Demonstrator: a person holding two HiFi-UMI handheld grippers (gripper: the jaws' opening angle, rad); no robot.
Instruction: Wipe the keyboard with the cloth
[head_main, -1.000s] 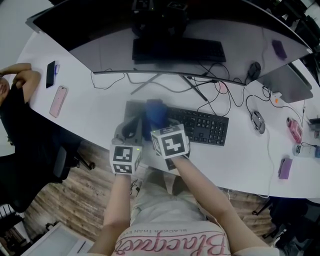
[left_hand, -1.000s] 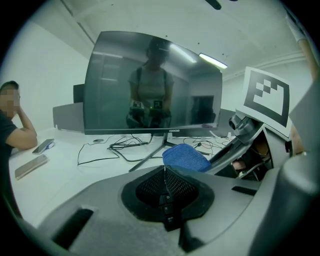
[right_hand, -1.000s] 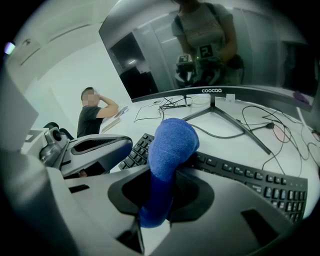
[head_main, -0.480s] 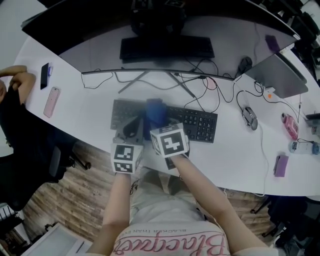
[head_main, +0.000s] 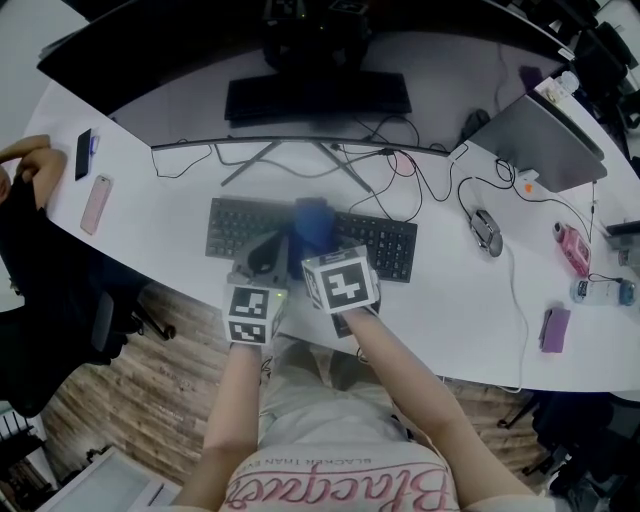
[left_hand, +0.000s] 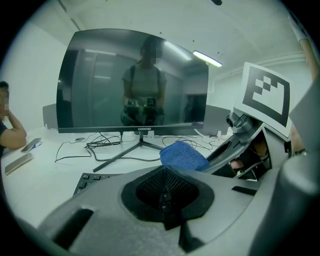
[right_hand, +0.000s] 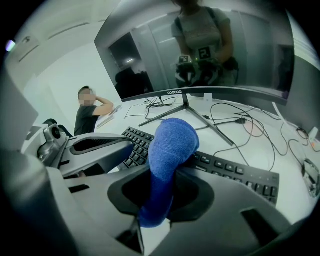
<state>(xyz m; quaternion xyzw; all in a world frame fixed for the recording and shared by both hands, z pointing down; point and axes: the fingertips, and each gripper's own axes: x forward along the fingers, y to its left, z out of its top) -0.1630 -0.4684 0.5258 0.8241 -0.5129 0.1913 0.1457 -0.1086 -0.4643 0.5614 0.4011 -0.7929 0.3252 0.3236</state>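
Right gripper (right_hand: 161, 187) clamped on the blue cloth (right_hand: 170, 142), which bulges forward over the middle of the black keyboard (head_main: 385, 245) on the white desk (head_main: 170, 205). Left gripper (left_hand: 164, 170) just beside it, jaws together, holding nothing, above the keys.

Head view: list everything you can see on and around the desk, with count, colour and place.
desk: one, white, across the view.
monitor: one, dark, curved, at the back.
keyboard: one, black, before the monitor.
cloth: one, blue, over the keyboard's middle.
phones: two, black and pink, desk's left end.
mouse: one, dark, right of the keyboard.
laptop: one, grey, back right.
seated person: one, left edge.
left gripper: one, grey, shut, empty, over the keyboard.
right gripper: one, grey, shut on the cloth.
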